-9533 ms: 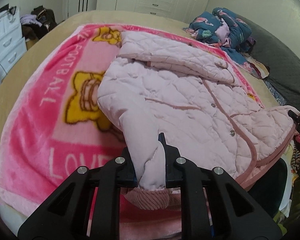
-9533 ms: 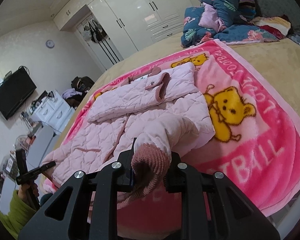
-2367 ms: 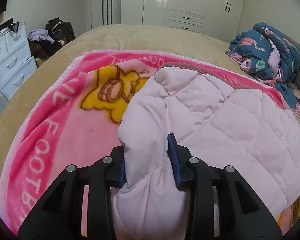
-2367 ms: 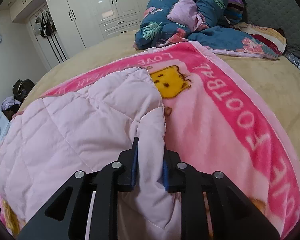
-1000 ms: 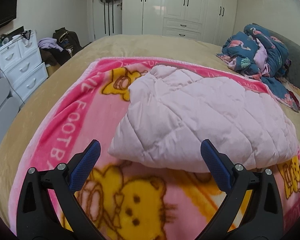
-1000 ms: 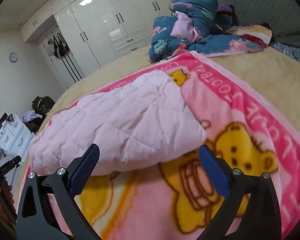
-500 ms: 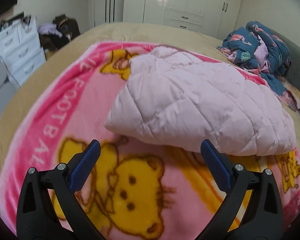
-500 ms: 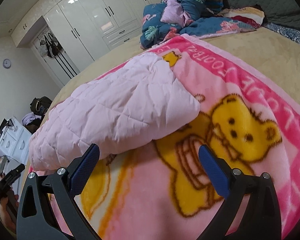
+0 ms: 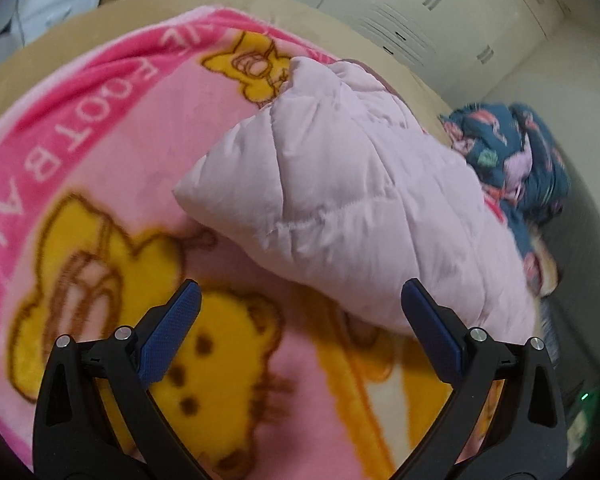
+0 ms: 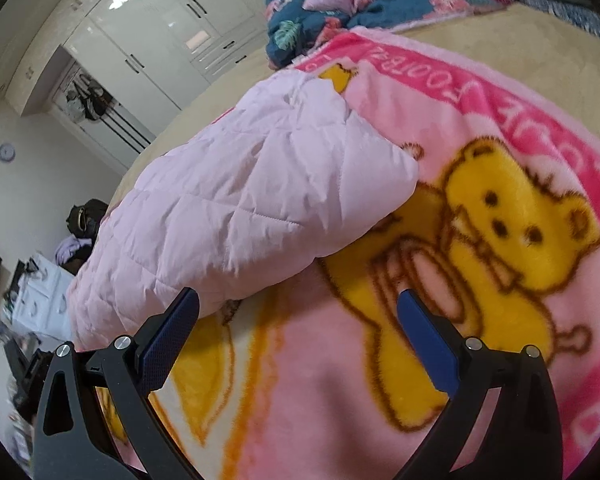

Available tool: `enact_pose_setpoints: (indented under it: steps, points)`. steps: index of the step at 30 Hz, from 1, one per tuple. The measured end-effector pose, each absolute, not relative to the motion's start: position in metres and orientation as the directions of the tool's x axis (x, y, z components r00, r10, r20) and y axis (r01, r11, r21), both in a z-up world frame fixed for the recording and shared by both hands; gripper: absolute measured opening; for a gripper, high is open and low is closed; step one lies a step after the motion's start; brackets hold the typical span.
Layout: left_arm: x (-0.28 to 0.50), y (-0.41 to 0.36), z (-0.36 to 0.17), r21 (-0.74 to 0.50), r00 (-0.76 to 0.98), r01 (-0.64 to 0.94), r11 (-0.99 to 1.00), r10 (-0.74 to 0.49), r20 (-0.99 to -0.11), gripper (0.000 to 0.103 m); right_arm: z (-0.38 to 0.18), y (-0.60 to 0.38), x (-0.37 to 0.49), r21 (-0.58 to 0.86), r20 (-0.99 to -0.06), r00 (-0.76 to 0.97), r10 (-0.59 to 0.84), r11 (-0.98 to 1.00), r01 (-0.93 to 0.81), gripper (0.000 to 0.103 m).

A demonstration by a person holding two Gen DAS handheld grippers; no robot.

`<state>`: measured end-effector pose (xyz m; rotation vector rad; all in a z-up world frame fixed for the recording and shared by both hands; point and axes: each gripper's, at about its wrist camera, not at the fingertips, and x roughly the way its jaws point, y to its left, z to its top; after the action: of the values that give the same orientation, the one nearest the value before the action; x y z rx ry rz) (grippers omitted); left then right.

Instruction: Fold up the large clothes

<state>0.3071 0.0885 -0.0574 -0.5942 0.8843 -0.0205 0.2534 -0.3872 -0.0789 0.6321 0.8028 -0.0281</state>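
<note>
Lying folded on blanket (image 9: 112,152): jacket (image 9: 352,200); left claw (image 9: 300,332), right claw (image 10: 298,332) apart, empty.

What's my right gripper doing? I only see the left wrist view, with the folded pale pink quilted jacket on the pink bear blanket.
Observer: The right gripper is open and empty, above the pink bear blanket, near the folded pale pink quilted jacket.
Operator: Anything on the far wall?
Observer: A small round wall clock, left of the white wardrobe.
Operator: And left of the bed?
Observer: A dark bag on the floor, beyond the jacket.
</note>
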Motion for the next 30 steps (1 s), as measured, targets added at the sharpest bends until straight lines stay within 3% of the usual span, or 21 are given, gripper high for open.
enact_pose_setpoints:
  steps: [11, 30]
  points:
    - [0.343, 0.097, -0.074, -0.556, 0.635, -0.321, 0.767, -0.262, -0.727, 0.094, -0.098, -0.402, 0.304, 0.585, -0.687, 0.693, 0.218, 0.732, 0.349, 0.099]
    - [0.386, 0.096, -0.101, -0.564, 0.641, -0.34, 0.753, -0.253, -0.725, 0.095, -0.124, -0.405, 0.35, 0.674, -0.624, 0.711, 0.325, 0.684, 0.279, 0.099]
